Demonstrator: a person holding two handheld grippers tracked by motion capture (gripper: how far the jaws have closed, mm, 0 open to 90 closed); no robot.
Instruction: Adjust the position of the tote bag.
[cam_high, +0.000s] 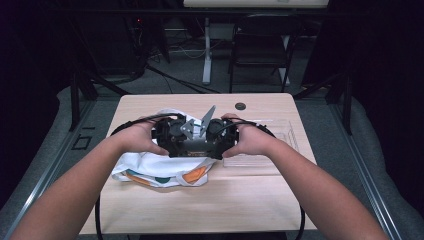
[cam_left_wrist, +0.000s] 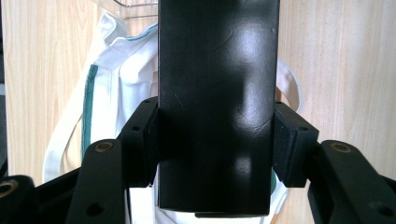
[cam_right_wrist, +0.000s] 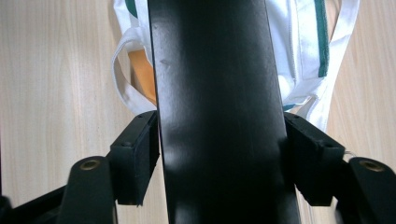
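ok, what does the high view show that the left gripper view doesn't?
High view adds: the left hand and right hand, the right gripper, a dark round thing near the table's far edge, and a chair beyond it.
Left gripper view adds: the left gripper with its pads pressed on both sides of the black slab, and a green stripe on the white bag.
Shared: the slab, the bag, the wooden table.

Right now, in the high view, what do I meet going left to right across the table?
White cloth bag → left tongs → right tongs → clear plastic tray.
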